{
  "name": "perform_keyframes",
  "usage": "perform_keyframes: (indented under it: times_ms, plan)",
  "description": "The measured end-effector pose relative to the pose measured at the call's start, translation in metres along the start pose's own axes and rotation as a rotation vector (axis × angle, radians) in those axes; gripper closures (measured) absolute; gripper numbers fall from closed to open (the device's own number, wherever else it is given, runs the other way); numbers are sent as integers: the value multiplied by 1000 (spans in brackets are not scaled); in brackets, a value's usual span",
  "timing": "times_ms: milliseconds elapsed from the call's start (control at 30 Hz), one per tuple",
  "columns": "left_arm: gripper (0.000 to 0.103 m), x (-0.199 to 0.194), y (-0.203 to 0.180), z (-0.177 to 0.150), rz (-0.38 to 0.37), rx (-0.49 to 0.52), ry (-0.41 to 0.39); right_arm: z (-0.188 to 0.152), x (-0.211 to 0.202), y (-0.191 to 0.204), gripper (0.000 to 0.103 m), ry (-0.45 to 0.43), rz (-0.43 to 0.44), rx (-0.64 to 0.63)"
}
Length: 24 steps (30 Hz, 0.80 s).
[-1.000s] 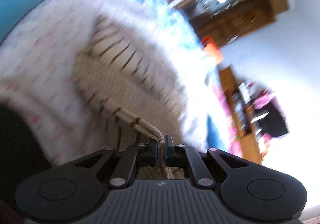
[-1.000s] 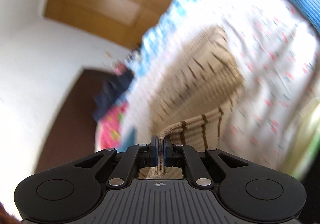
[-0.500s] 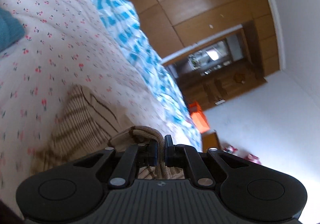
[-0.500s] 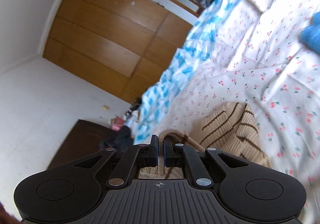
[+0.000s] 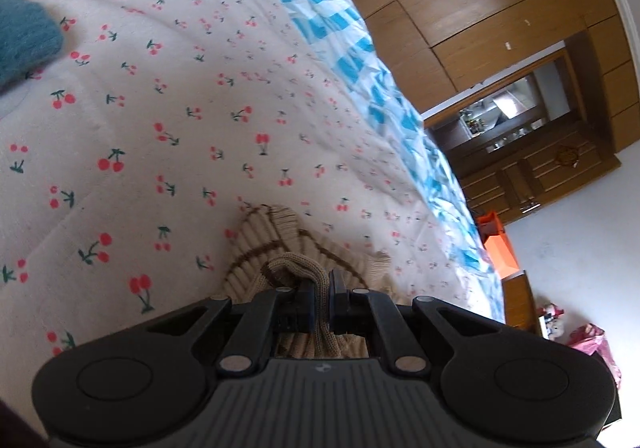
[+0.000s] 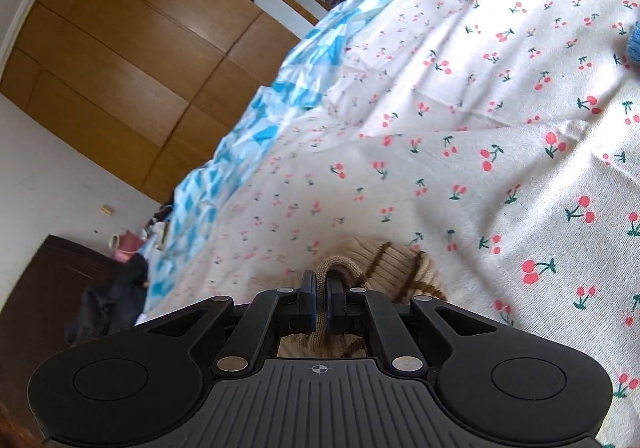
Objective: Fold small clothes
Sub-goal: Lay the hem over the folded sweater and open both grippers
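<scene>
Garment status: beige knit top with brown stripes [image 5: 276, 244] is pinched by both tools, so neither arm is "nearer", both are already on it. Left hand-held gripper [image 5: 320, 302] has its jaws closed down to a narrow slit on a rolled edge of the knit. Right hand-held gripper [image 6: 319, 302] does the same on its own bunch of the same top [image 6: 384, 260].

Key relation: in each wrist view the fabric runs straight out ahead of the fingers and slightly down onto the bed [image 5: 168, 96], whose sheet is cherry-printed. The body of the top sits just beyond the fingertips, bunched and lying on the sheet, with the gripped edge doubled back over it. The long axis of the pinched edge probably runs between the two tools; can't confirm, since neither camera shows the other gripper.

Judgement: mid-fold, held edge looks carried over the lower half. Next move likely lowers both edges onto the knit ahead and lets go evenly; uneven release would skew the fold.

A blue knit item [image 5: 24, 40] sits well apart on the sheet, not in the path.
</scene>
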<state>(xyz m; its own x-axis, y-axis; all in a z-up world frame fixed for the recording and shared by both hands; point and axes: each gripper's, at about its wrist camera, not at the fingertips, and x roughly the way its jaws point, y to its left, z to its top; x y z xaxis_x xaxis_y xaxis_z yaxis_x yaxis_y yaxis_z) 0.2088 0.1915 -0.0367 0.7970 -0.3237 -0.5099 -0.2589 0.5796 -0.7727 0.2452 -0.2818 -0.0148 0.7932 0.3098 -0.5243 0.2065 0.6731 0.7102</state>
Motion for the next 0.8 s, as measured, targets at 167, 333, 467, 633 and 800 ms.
perform_keyframes:
  times_ms: [167,333,467,633,800]
  plan:
    - [92,4,-2,2,41,25,-11,0,4,-8,97,-6,-32,18]
    - [92,3,-13,2,52,95,-28,5,6,-9,98,-25,-42,27]
    - [91,10,-4,3,75,69,3,5,19,-11,98,4,-76,5]
    - [80,1,-12,9,81,73,0,7,21,-7,96,25,-85,-24]
    - [69,-11,-18,16,78,59,-29,10,15,1,93,20,-81,-46]
